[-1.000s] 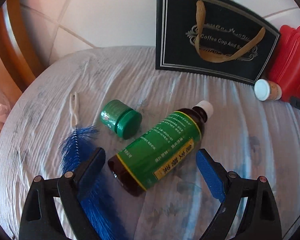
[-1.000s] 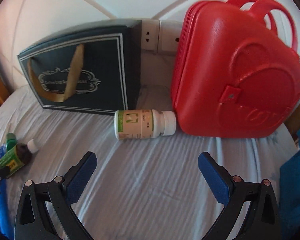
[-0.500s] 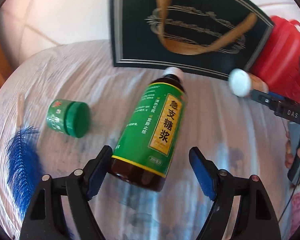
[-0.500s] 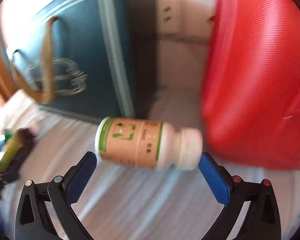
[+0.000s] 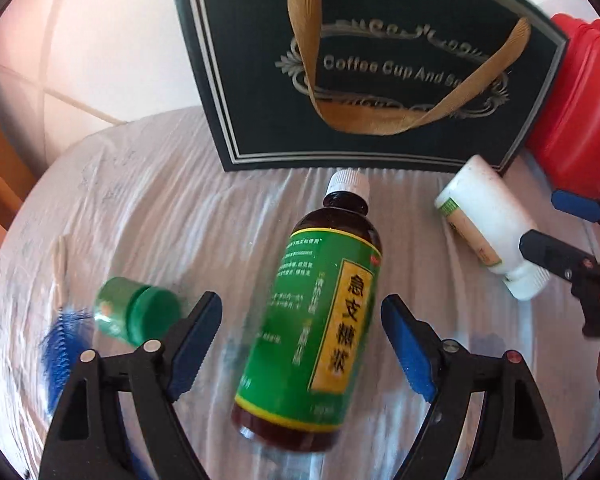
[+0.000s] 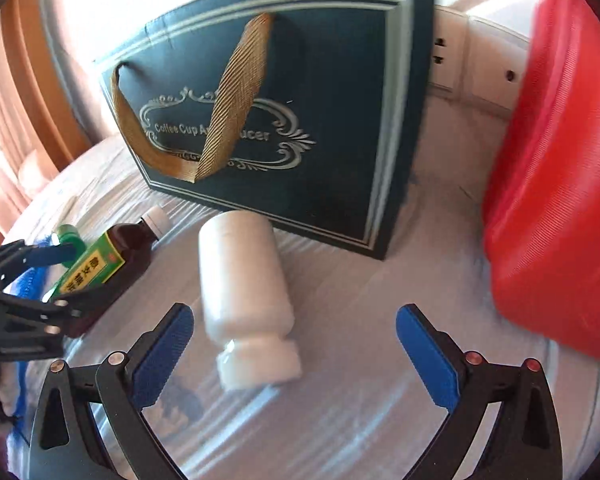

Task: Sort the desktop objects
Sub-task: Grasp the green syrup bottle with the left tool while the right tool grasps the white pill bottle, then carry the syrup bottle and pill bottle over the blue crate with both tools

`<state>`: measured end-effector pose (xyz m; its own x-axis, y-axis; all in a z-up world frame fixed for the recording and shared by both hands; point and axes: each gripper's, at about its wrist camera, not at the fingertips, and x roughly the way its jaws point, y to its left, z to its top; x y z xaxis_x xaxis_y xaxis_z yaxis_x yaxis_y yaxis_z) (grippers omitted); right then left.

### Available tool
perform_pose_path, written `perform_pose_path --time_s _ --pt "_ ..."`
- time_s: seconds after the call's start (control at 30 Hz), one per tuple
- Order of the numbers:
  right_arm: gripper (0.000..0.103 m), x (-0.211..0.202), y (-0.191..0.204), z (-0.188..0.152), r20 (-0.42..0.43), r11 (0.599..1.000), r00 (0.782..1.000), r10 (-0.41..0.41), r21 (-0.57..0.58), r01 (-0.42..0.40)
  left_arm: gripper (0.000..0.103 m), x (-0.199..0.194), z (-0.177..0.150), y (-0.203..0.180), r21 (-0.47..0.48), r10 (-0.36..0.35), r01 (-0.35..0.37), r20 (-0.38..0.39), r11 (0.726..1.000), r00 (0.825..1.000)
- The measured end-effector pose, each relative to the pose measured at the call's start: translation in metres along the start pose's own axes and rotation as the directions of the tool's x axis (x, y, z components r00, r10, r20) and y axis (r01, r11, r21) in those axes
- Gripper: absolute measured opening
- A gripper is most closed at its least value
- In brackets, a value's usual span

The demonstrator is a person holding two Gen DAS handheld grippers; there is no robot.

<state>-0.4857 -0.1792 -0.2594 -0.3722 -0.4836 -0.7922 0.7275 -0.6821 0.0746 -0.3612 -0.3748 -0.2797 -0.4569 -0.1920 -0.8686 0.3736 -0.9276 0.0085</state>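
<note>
**Both tongs open over a lying bottle, nothing gripped yet**

The left gripper (image 5: 302, 338) has its blue pads on each side of the brown syrup bottle (image 5: 316, 320), with a clear gap on both sides, and the jaws are opening a little at this moment. The bottle lies on its side between them, its base toward the tongs and its white cap pointing to the dark gift bag (image 5: 364, 64) at the back edge of the table (image 5: 148, 184). The right gripper (image 6: 294, 346) is also wide open and holds nothing. The white pill bottle (image 6: 246, 292) lies between its pads, cap toward the tongs, touching neither pad.

The syrup bottle looks full, so I judge it rather heavy, and its body is smooth and hard; whether it is glass or plastic I cannot tell. The glossy label may slip, so the best hold is across the middle of the labelled body, not at the narrow neck. The pill bottle seems light and stiff. It can roll away on the wrinkled cloth, so the wide body is the place to take it, not the cap.

Farther out, a small green jar (image 5: 138, 310) and a blue brush (image 5: 62, 344) lie near the table's left edge. A red case (image 6: 560, 184) stands at the right edge, beside the bag.
</note>
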Motion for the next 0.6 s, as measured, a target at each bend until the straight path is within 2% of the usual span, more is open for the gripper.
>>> perform_pose_path --time_s 0.07,0.1,0.17,0.2,0.33,0.43,0.47,0.6 --pt "0.103 0.006 0.008 0.001 -0.015 1.0 1.0 -0.002 -0.012 0.001 0.08 0.007 0.0 -0.002 -0.015 -0.009 0.009 -0.012 1.0 1.0" --pt "0.103 0.011 0.011 0.002 -0.022 1.0 1.0 -0.009 -0.024 0.008 0.072 0.007 -0.001 -0.003 -0.018 -0.01 0.01 -0.011 1.0 1.0" --pt "0.093 0.019 0.02 0.002 -0.037 0.998 0.999 -0.028 -0.056 0.026 0.058 0.008 -0.003 -0.004 -0.018 -0.001 0.001 -0.014 1.0 1.0" --pt "0.089 0.021 0.023 0.003 -0.044 0.997 0.999 -0.028 -0.067 0.025 0.057 0.007 -0.005 -0.003 -0.024 -0.005 0.005 -0.012 1.0 1.0" --pt "0.078 0.029 0.034 0.002 -0.075 0.994 0.996 -0.054 -0.1 0.046 0.056 0.001 -0.009 0.003 -0.048 -0.015 0.015 -0.002 0.999 1.0" --pt "0.056 0.036 0.042 0.001 -0.102 0.992 0.992 -0.072 -0.107 0.061 0.056 -0.006 -0.014 0.006 -0.064 -0.027 0.027 0.003 0.998 1.0" --pt "0.052 0.035 0.043 -0.001 -0.107 0.992 0.991 -0.08 -0.107 0.068 0.055 -0.01 -0.016 0.006 -0.068 -0.028 0.028 0.007 0.997 1.0" --pt "0.052 0.026 0.044 -0.004 -0.107 0.992 0.991 -0.084 -0.105 0.072 0.053 -0.025 -0.022 0.01 -0.083 -0.022 0.024 0.026 0.996 0.999"
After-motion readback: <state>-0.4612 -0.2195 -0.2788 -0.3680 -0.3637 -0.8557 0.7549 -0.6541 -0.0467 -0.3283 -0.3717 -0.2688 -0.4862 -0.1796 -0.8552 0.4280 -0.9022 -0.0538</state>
